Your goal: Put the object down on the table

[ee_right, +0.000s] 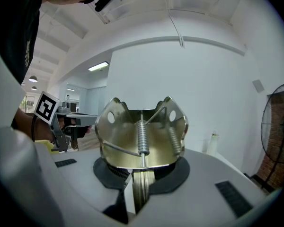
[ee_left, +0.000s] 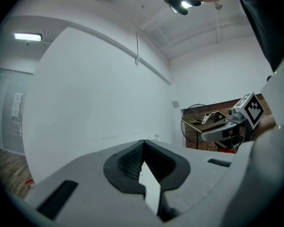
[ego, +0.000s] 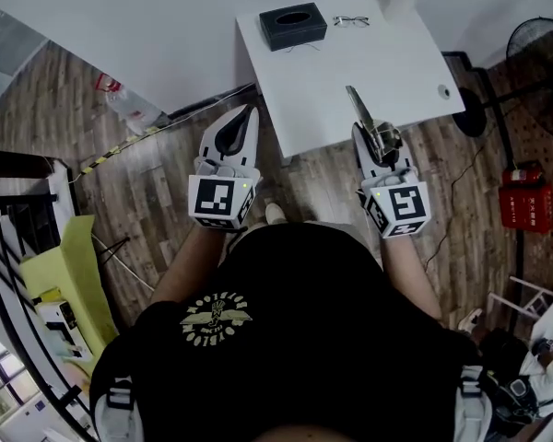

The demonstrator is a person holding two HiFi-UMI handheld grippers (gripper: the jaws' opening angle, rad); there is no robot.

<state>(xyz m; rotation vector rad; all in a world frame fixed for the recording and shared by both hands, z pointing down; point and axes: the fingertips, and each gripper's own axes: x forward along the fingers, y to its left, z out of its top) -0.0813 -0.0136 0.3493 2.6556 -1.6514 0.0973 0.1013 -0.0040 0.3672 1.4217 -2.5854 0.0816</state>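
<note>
Here, the metal spring clip (ee_right: 141,136) sits right in the right gripper (ee_right: 141,176), standing up from the jaws' front end. It is a brass-coloured folded plate with two holes near its top corners and a coil spring running down its middle. The jaws are only a little apart and are clamped on the clip's thin flat stem, which fills the slit between the dark pads. In the head view the right gripper (ego: 372,144) points away from the person towards the white table (ego: 350,72). The clip (ego: 380,136) shows over the table's near edge, with a long narrow metal part reaching further over the top. Whether any part of it touches the table I cannot tell.

The left gripper (ee_left: 144,167) has its jaws together, with nothing between them; only a pale sliver of gap shows behind the pads. In the head view it (ego: 244,122) is held to the left of the table's near corner, over the wooden floor, well apart from the clip.

At the table's far side stands a dark tissue box (ego: 293,26) with an oval opening on top; what is in it cannot be seen. A pair of glasses (ego: 350,21) lies just beside it, on its right.
</note>
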